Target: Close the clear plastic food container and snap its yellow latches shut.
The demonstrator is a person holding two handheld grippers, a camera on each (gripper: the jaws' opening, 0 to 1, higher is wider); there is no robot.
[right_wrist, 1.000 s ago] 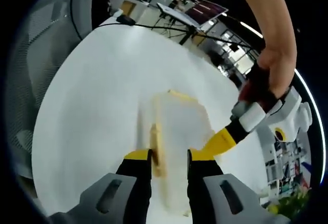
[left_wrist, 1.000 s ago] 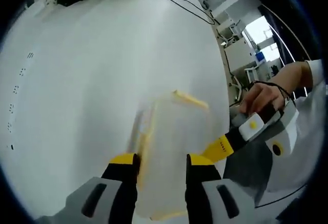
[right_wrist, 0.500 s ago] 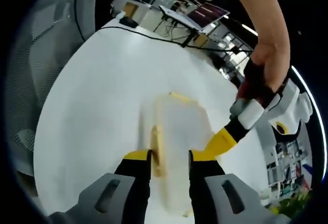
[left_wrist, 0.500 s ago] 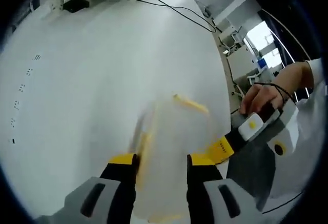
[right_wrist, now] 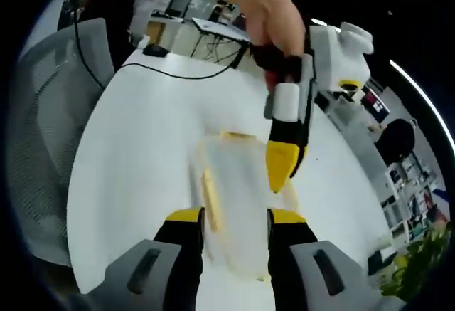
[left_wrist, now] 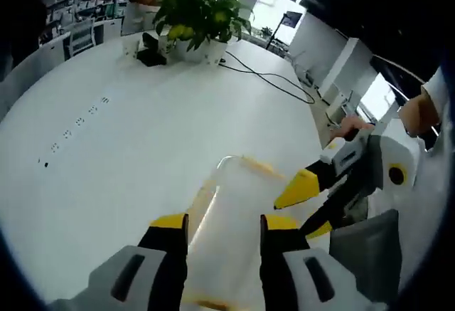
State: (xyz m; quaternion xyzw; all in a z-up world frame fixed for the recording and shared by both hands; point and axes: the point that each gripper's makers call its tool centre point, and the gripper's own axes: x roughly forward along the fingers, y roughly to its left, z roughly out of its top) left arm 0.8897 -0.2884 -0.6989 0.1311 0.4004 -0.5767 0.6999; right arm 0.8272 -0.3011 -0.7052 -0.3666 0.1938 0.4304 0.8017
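Both grippers — left gripper (left_wrist: 217, 224), right gripper (right_wrist: 230, 216) — parted around the clear container (right_wrist: 238, 204) on the white table (left_wrist: 128, 154)

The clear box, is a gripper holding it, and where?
Cannot tell. The clear container lies between the left gripper jaws and the right gripper jaws; contact is blurred.

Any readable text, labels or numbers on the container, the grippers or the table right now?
None readable.
Container: no label or print shows on it; its picture is blurred.
Table: small dark marks in a row, too small to read.
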